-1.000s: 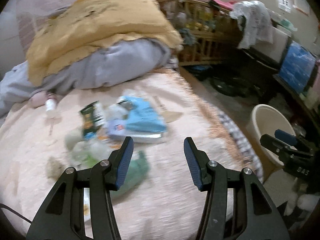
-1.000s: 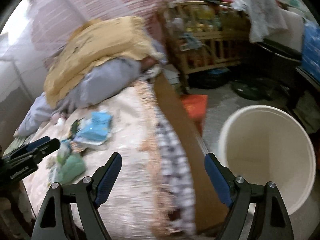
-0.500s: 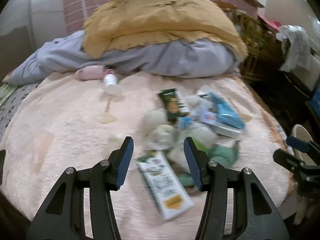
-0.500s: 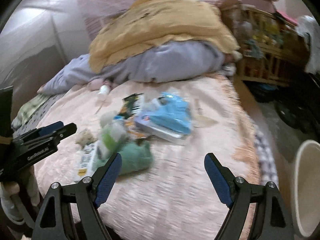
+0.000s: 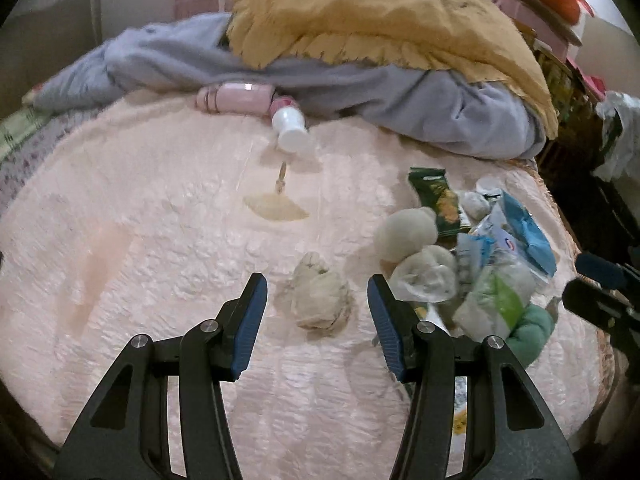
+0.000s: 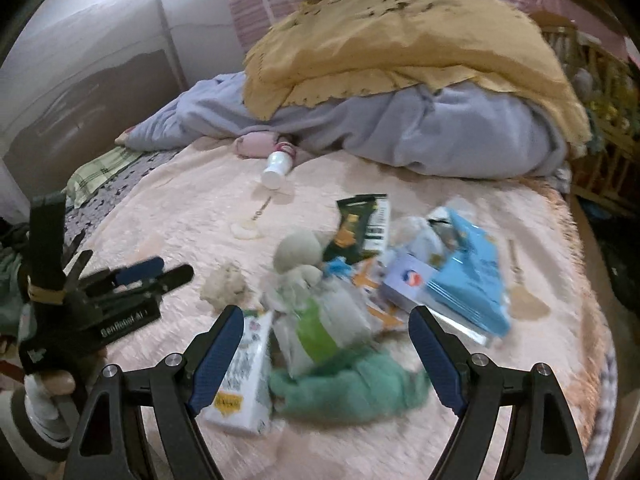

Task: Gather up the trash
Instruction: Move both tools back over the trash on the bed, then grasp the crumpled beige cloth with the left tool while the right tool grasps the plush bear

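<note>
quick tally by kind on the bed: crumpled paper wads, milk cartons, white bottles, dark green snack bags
crumpled paper wads: 3
milk carton: 1
white bottle: 1
dark green snack bag: 1
total: 6

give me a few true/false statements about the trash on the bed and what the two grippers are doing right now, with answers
1. The left gripper is open with a crumpled beige wad lying between its fingers. True.

2. The right gripper is shut on the milk carton. False: it is open and holds nothing; the carton lies on the pink bedspread by its left finger.

3. The white bottle stands upright. False: it lies on its side near the grey blanket.

4. A dark green snack packet lies in the pile near a blue plastic package. True.

5. The yellow blanket is spread flat under the trash. False: it is heaped on the grey blanket, behind the trash.
</note>
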